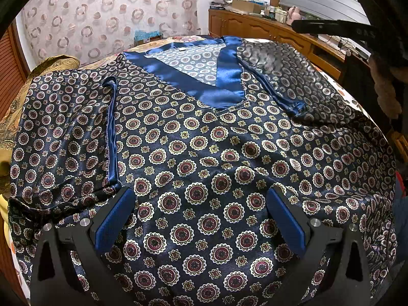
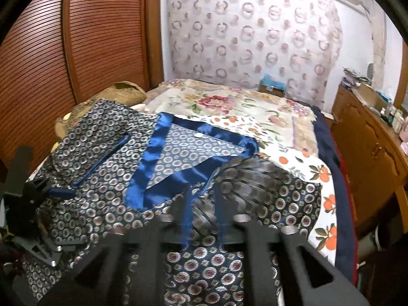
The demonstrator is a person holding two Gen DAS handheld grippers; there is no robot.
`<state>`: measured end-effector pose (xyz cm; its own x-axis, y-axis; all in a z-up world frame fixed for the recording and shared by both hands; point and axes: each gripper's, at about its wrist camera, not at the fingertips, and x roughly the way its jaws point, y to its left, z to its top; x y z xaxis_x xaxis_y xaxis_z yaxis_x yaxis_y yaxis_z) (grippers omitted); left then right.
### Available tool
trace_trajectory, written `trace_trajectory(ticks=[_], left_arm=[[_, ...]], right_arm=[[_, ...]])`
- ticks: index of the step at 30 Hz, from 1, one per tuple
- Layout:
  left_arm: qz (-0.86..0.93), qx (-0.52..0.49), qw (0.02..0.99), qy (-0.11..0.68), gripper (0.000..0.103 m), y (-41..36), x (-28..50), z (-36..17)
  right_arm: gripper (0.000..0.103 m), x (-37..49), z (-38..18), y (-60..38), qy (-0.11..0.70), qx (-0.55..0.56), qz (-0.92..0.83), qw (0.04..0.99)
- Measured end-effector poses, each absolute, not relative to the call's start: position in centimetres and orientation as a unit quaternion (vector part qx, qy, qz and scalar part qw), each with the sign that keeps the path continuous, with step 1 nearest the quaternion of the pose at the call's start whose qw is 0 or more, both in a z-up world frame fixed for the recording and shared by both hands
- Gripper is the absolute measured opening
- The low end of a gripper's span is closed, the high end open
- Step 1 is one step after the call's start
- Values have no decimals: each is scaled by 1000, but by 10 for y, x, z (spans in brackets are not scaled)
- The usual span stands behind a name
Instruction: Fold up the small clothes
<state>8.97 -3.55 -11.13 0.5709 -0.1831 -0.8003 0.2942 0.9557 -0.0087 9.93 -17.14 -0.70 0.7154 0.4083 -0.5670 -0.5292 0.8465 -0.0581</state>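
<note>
- The satin top (image 1: 204, 153) is laid out face up on the bed (image 2: 229, 107), right under and ahead of the left hand-held gripper (image 1: 200, 191). The blue V-neck trim (image 1: 229, 86) sits at the far end from it.
- The left hand-held gripper is released. Its jaws are spread wide above the lower body of the top, with nothing pinched between them.
- The right hand-held gripper (image 2: 204, 199) looks released too. Its jaws are seen apart, and the blurred right sleeve (image 1: 293, 81) just ahead of them doesn't appear to be pressed by the pads. From the left wrist view it is seen well clear above the fabric.
- The left sleeve (image 1: 63, 132) is already folded in, off to the left of the left hand-held gripper, with its blue cuff edge running roughly straight.
- So the sleeve tuck-in looks about done on both sides, and the body fold is probably what's left.
- To do this bit well, the right sleeve should be checked so it lies flat and mirrors the other one. Its cuff is bunched a little near the neckline.
- Satin is slippery, so a firm pinch at the hem corners is advised, and the cloth should be lifted rather than dragged, otherwise the tucked sleeves could be pulled out of place.
</note>
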Motion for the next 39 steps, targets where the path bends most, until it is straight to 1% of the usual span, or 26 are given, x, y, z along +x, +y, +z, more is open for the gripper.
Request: trace_trajectory(ticks=[2,3,11,14,17,21,25,28,29,30,31,32,33,39], left_arm=[[-135,63,884,443,103,-36,90,-111],[-135,63,884,443,103,-35,90,-111],[-133,62,885,443,103,-35,91,-111],[-132,53,887,440,103,-31,92,-109],[-130,37,896,424,103,-21,89,-101],[-108,32,911,397,103,0,86,-83],[-93,-1,924,371,103,39,91,-58],[-66,-2,932,357,103,65,101,-44],[-58,-2,933,355,102,71,105,-41],[-53,-2,934,354,101,76,108,-39],[-44,-3,935,352,101,84,113,-35],[-39,-2,935,351,101,88,115,-33],[-33,-1,936,350,101,93,118,-31],[-13,8,938,346,101,110,126,-28]], right_arm=[[51,107,-13,-177,281,-97,246,923],[54,110,-16,-183,285,-93,237,924],[55,149,-65,-227,358,-80,144,919],[55,163,-75,-236,375,-64,128,916],[55,171,-80,-243,381,-53,128,914],[55,171,-84,-241,370,-63,121,919],[55,169,-89,-239,366,-63,120,921],[55,162,-86,-245,366,-63,120,921],[50,162,-85,-246,366,-63,119,921],[35,162,-85,-247,365,-64,119,921],[28,161,-83,-247,363,-69,123,921],[19,161,-82,-249,363,-76,121,921],[12,162,-81,-252,363,-80,110,922],[8,170,-74,-285,370,-63,78,923]])
